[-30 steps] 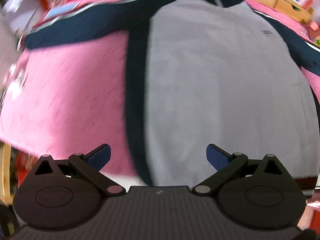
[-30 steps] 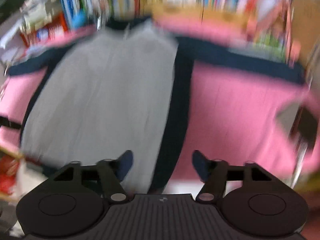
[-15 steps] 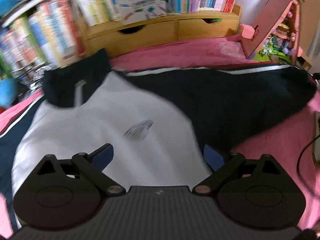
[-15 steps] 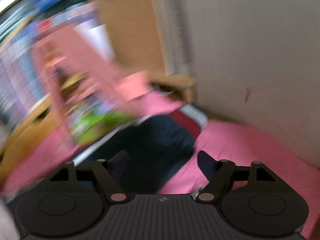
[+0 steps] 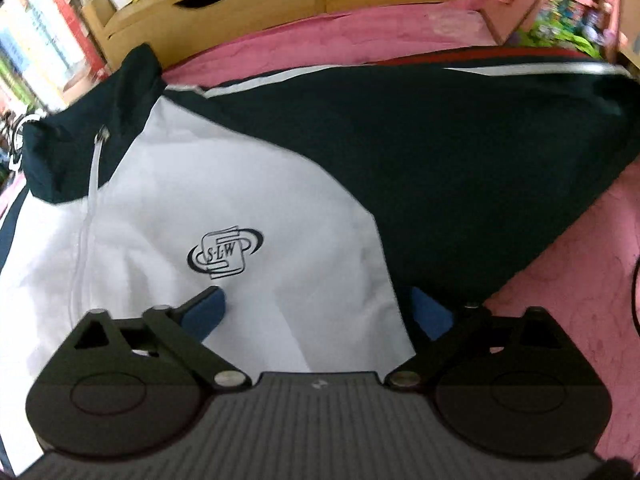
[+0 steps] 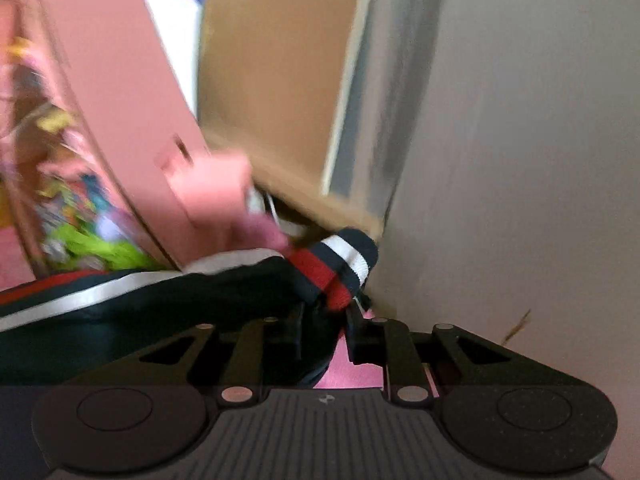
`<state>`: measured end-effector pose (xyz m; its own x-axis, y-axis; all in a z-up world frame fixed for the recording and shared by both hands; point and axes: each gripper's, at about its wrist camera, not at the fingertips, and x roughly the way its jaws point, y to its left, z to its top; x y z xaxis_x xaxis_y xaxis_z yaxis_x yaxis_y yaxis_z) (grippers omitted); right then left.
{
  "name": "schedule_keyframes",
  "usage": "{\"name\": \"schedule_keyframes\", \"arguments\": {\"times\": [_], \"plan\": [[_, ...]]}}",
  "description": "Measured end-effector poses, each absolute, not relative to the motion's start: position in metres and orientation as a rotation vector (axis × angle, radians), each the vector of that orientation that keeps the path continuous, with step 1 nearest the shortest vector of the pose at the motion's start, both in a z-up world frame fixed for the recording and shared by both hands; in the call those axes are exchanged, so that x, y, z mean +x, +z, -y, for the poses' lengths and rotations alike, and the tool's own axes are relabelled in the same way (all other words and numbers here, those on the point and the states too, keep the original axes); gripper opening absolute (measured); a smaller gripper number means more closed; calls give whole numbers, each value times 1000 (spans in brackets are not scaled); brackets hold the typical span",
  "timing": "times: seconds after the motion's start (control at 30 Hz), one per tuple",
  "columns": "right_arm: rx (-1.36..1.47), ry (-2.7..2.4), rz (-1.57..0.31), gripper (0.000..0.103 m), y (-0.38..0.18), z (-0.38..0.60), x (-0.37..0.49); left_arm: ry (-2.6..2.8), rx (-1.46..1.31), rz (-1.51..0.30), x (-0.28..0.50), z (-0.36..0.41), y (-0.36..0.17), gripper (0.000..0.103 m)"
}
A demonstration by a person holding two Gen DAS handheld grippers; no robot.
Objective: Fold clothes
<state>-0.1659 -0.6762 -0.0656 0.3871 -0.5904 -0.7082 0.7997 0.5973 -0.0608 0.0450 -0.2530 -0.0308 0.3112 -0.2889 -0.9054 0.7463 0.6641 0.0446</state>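
A white-and-navy jacket (image 5: 248, 200) lies spread on a pink sheet (image 5: 580, 288), collar toward the far drawers (image 5: 256, 12). The left gripper (image 5: 320, 312) hangs over its chest, jaws wide and empty. The right gripper (image 6: 324, 328), jaws just narrowed, pinches the sleeve (image 6: 160, 304) beside the striped cuff (image 6: 340, 264) near the wall (image 6: 520, 140).

Jacket (image 5: 248, 200) flat on bedspread (image 5: 580, 304); sleeve (image 5: 460, 168) stretched right; drawers (image 5: 280, 4) behind; cuff (image 6: 340, 268) beside wall (image 6: 520, 160).
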Motion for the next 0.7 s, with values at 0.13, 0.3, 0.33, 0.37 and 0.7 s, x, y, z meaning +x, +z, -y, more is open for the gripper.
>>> {"name": "schedule_keyframes", "arguments": {"times": [0.13,0.3,0.33,0.37,0.7], "plan": [[310,-974,-723,69,-50,658,-180,-704,514,-1084,49,250,-25,101],[288,-841,-731,82,-15,593,-206,-708,448,-1119,49,218,2,102],[287,-798,-742,84,-8,574,-211,-705,432,-1129,49,208,7,102],[284,-752,-753,87,-1,553,-216,-701,416,-1139,48,196,12,102],[189,-401,-844,95,64,322,-234,-551,340,-1164,6,27,59,102]]}}
